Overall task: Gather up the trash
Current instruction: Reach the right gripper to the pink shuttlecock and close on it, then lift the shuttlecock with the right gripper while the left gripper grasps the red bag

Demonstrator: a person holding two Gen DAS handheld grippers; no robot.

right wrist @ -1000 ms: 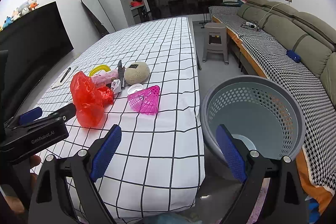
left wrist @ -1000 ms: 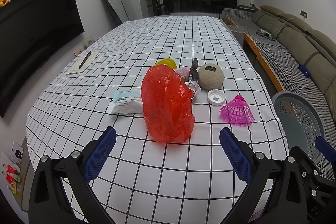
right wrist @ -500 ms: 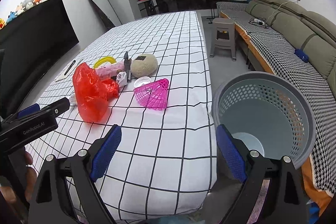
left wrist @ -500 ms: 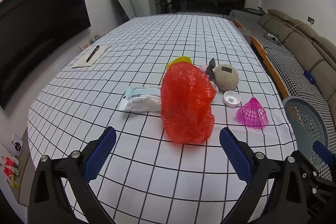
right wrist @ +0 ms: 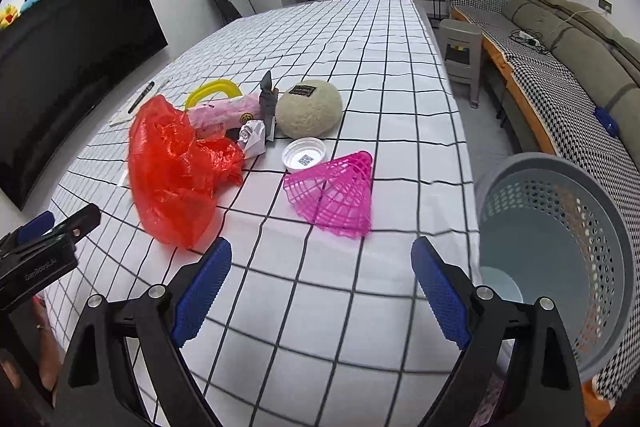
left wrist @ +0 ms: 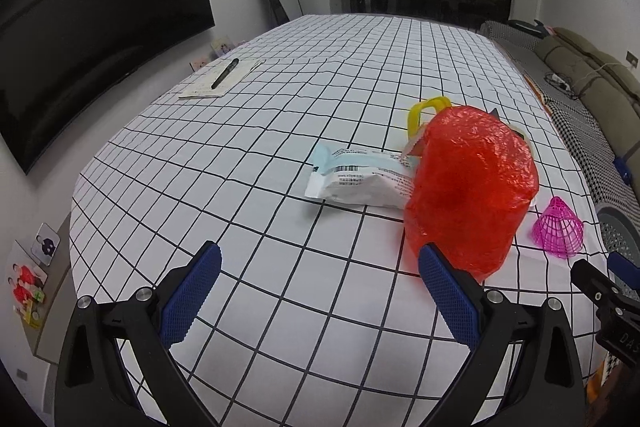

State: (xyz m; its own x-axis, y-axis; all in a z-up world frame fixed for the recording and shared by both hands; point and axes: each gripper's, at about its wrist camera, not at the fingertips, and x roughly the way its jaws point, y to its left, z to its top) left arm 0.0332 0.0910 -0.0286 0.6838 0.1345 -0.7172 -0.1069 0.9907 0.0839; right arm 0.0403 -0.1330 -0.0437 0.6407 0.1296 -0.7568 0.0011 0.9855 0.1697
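Note:
A crumpled red plastic bag [left wrist: 472, 191] [right wrist: 176, 171] stands on the checked tablecloth [left wrist: 280, 131]. Left of it lies a white and blue packet [left wrist: 360, 179]. A pink mesh cone [right wrist: 332, 191] [left wrist: 558, 229], a white lid [right wrist: 304, 155], a crumpled paper [right wrist: 254, 139], a pink wrapper [right wrist: 224, 113], a yellow ring [right wrist: 214, 89] and a beige round pouch [right wrist: 310, 109] lie nearby. My left gripper [left wrist: 320, 291] is open and empty, just short of the bag and left of it. My right gripper [right wrist: 320, 287] is open and empty, short of the cone.
A grey perforated basket [right wrist: 560, 247] stands on the floor right of the table edge. A pen on paper [left wrist: 224, 75] lies at the far left. A sofa [right wrist: 560, 59] and a grey stool [right wrist: 460, 51] stand to the right. A black TV [left wrist: 80, 43] hangs left.
My left gripper has swung to the left, so the red bag now sits at the right of its view. My right gripper has moved closer to the table and the pink cone.

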